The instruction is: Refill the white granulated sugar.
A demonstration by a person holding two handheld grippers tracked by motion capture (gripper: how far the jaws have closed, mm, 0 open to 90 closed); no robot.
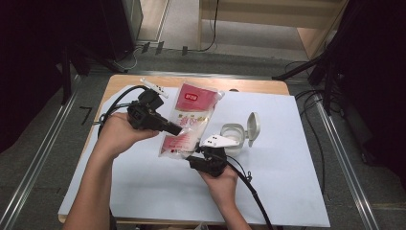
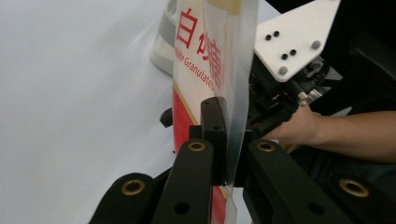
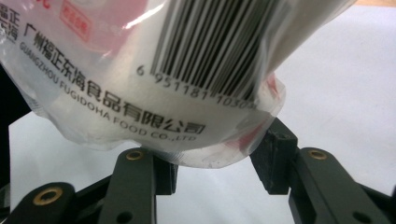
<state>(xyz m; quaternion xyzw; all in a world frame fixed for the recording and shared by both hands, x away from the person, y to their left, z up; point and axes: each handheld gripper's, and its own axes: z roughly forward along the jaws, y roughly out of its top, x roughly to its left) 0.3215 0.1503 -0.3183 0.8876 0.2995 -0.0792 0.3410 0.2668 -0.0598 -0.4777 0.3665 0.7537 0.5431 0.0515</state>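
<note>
The sugar bag (image 1: 189, 120) hangs in the air just left of the open white container (image 1: 233, 135), above the white surface (image 1: 143, 182). The left claw (image 2: 223, 140) is clamped on the bag's flat side seam; the right claw (image 3: 212, 161) stands partly open around the bulging bottom end, its pads apparently not pressing. I'd say the right claw should close on the bottom seam, not the full belly, before tipping. The bag's long axis slants, its spout corner pointing up and away from the person.
</note>
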